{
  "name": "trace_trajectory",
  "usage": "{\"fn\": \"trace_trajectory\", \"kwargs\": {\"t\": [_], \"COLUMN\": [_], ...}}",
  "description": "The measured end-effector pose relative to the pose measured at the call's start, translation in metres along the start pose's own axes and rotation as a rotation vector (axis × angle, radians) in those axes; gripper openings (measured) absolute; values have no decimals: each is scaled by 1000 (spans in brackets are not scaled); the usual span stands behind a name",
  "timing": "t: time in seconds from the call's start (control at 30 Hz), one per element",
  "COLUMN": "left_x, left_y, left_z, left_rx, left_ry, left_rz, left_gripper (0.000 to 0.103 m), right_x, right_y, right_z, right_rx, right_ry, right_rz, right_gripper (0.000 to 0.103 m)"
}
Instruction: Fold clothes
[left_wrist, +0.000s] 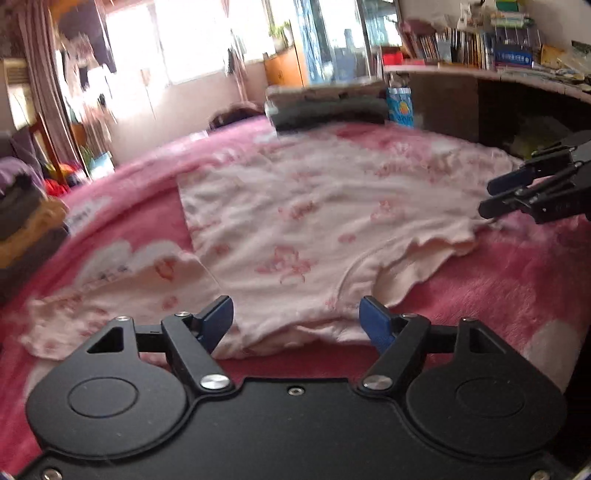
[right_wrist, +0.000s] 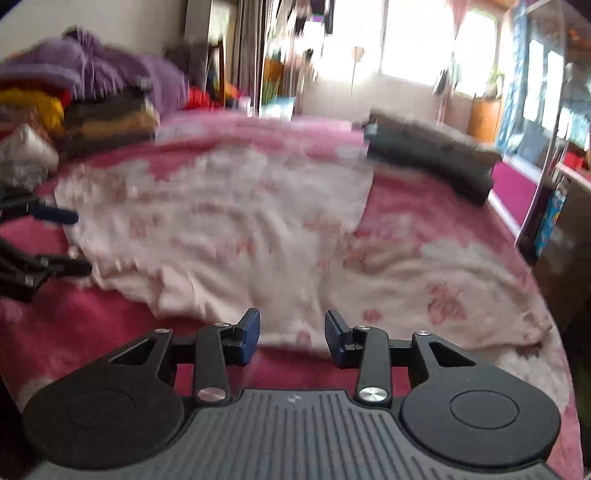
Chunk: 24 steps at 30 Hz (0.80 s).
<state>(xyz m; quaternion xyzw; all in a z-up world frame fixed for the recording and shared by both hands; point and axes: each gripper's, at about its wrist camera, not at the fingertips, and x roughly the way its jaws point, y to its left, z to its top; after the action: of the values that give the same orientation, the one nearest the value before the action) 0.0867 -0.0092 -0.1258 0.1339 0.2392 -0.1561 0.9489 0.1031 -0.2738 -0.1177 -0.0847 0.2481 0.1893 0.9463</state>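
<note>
Left wrist view: low, close over the bed's (left_wrist: 517, 280) near edge, facing the window. Right wrist view: same edge, same low aim. Shared: pink garment (left_wrist: 295, 221) (right_wrist: 229, 229), dark folded stack (left_wrist: 328, 110) (right_wrist: 432, 162).

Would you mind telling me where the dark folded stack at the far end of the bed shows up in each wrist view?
Left wrist view: the dark folded stack sits top centre, beyond the pale pink garment.
Right wrist view: the stack sits upper right, past the garment's far right corner.
Shared landmark: the pink floral blanket under both.
</note>
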Motion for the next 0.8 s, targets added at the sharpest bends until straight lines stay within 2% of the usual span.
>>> {"fn": "trace_trajectory", "kwargs": {"t": [0.07, 0.1, 0.13, 0.17, 0.23, 0.33, 0.4, 0.47, 0.53, 0.6, 0.63, 0.67, 0.7, 0.73, 0.8], "left_x": [-7, -2, 8, 15, 12, -4, -8, -7, -4, 1, 4, 10, 19, 24, 20], "left_y": [-6, -7, -7, -4, 7, 13, 14, 12, 8, 6, 5, 4, 2, 0, 0], "left_z": [-2, -4, -8, -13, -12, -5, -2, 2, 4, 5, 6, 7, 7, 7, 9], "left_rx": [-21, -28, -39, -74, -142, -164, -190, -197, -193, -205, -212, -211, -200, -184, -162], "left_ry": [-16, 27, 113, 162, 178, 103, 32, -21, -55, -56, -38, 21, 129, 189, 193], "left_rz": [8, 13, 1, -23, -54, -18, 2, 6, 3, -17, -20, -33, -71, -98, -105], "left_gripper": [75, 75, 74, 74, 75, 75, 74, 75, 74, 74, 74, 74, 74, 74, 74], "right_x": [1, 5, 12, 28, 31, 16, 6, 8, 18, 26, 27, 28, 25, 22, 12], "right_y": [7, 10, 12, 14, 19, 30, 41, 49, 52, 51, 48, 45, 44, 42, 38], "right_z": [6, 8, 7, 3, -6, -1, 0, 1, -1, -5, -7, -10, -9, -7, -5], "right_rx": [-25, -38, -35, -24, -43, -100, -161, -191, -170, -138, -119, -100, -100, -109, -103], "right_ry": [-58, -70, -52, 37, 66, 43, -47, -97, -56, -6, 15, 35, 52, 68, 62], "right_rz": [12, 19, 35, 52, 38, 13, 35, 58, 86, 112, 121, 131, 143, 157, 164], "right_gripper": [39, 39, 42, 45, 46, 44, 44, 44, 45, 47, 47, 47, 47, 47, 46]}}
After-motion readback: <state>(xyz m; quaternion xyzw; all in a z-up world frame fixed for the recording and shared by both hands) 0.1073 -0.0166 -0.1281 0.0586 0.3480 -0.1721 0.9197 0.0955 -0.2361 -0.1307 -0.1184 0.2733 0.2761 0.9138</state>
